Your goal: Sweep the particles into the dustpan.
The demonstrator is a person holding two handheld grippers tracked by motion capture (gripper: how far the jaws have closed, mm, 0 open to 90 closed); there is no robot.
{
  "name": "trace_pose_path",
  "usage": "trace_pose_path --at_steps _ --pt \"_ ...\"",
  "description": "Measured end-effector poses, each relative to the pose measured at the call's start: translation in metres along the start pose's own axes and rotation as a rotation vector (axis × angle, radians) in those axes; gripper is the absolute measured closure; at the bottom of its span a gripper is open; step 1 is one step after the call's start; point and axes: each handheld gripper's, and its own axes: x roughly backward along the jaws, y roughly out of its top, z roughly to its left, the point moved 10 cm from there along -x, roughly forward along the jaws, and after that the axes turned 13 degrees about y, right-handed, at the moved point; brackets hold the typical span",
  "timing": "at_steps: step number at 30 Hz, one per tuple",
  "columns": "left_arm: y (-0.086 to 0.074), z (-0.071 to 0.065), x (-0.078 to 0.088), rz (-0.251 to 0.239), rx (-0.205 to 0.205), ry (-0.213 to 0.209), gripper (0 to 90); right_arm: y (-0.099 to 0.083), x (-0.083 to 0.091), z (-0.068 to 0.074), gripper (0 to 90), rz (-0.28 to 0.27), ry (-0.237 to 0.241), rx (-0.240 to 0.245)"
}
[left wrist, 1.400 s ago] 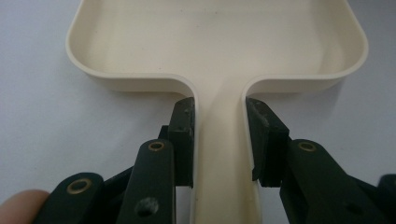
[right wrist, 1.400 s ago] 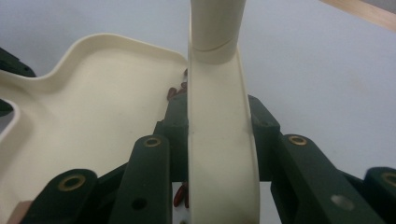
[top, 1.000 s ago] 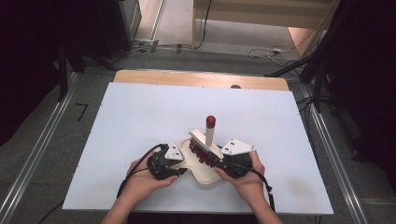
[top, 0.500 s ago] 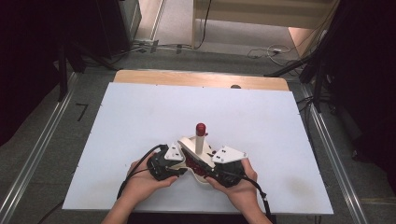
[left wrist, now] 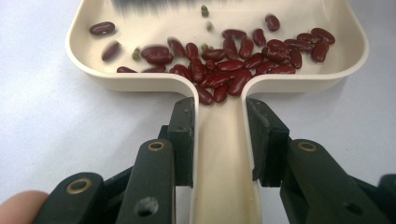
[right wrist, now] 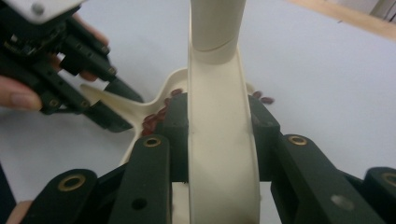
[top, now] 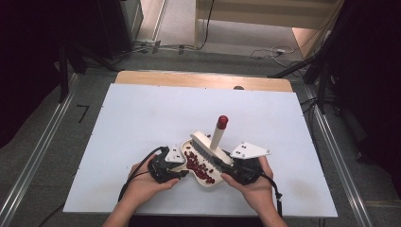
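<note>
A cream dustpan (top: 211, 181) lies on the white table near its front edge, holding several dark red beans (top: 196, 165). My left gripper (top: 182, 173) is shut on the dustpan's handle (left wrist: 219, 158), its pads pressing both sides, with the beans (left wrist: 233, 65) piled toward the handle. My right gripper (top: 223, 165) is shut on the cream handle (right wrist: 217, 116) of a brush. The brush's white head (top: 201, 141) stands over the pan's far edge and its red-tipped handle (top: 222, 121) slants up and away. Bristles (left wrist: 154, 4) blur at the pan's mouth. A few beans (right wrist: 264, 99) lie on the table beside the pan.
The white tabletop (top: 142, 118) stretches wide to the left, right and far side of the pan, ending in a wooden strip (top: 189, 78) at the back. Metal rails (top: 42, 151) run along the floor on both sides, and cables (top: 265, 52) lie beyond the table.
The brush first swung left and down into the pan, then came back right and a little up. The right hand followed. The left hand and dustpan stayed put.
</note>
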Motion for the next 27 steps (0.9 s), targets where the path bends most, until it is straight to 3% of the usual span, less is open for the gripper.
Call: trace_pose_path --at_steps 4,8,12,18,22,27 --pt "-0.001 0.001 0.0 0.004 0.007 -0.002 66.2 0.009 0.016 -0.023 65.6 -0.045 -0.047 -0.019" --pt "-0.002 0.002 0.001 0.006 0.015 0.0 66.2 0.011 0.019 -0.048 65.6 -0.058 -0.093 -0.031" --pt "-0.003 0.004 0.001 0.007 0.018 0.0 66.2 0.007 0.007 -0.074 65.6 -0.023 -0.134 -0.054" --pt "-0.006 0.007 0.003 0.014 0.011 0.002 66.2 -0.001 -0.015 -0.099 65.6 0.038 -0.193 -0.054" --pt "-0.008 0.011 0.005 0.019 0.017 0.004 66.2 -0.006 -0.023 -0.11 65.5 0.071 -0.253 -0.047" --pt "-0.011 0.014 0.007 0.026 0.022 0.005 66.2 -0.006 -0.028 -0.1 65.6 0.068 -0.217 -0.06"
